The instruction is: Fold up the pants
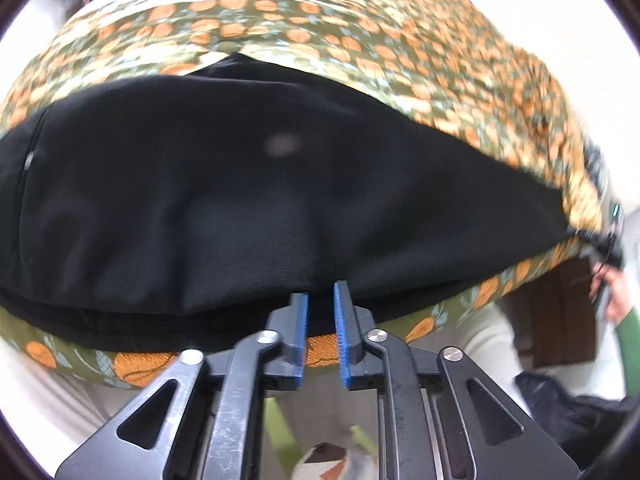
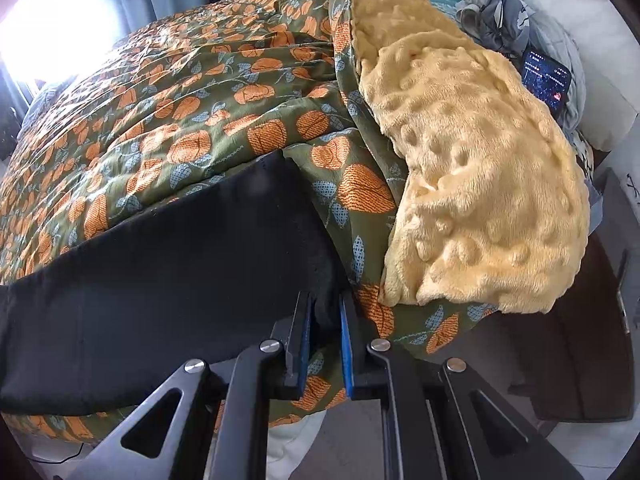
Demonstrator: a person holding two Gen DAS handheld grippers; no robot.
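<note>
Right gripper [image 2: 323,312] pinches the black pants [image 2: 160,292] at their corner; left gripper [image 1: 321,300] stands slightly parted at the near hem, grip uncertain. Pants lie flat on an orange-patterned quilt [image 2: 160,120]. Bumpy yellow plush blanket [image 2: 480,184] crowds the right; phone [image 2: 547,78] beyond.

Your right wrist view is sharp, but the window [image 2: 44,28] blows out to white glare, daylight raking across the patterned quilt [image 2: 160,120] beside it. Your left wrist view is motion-blurred, worst on the quilt. Both bow at the edges.
</note>
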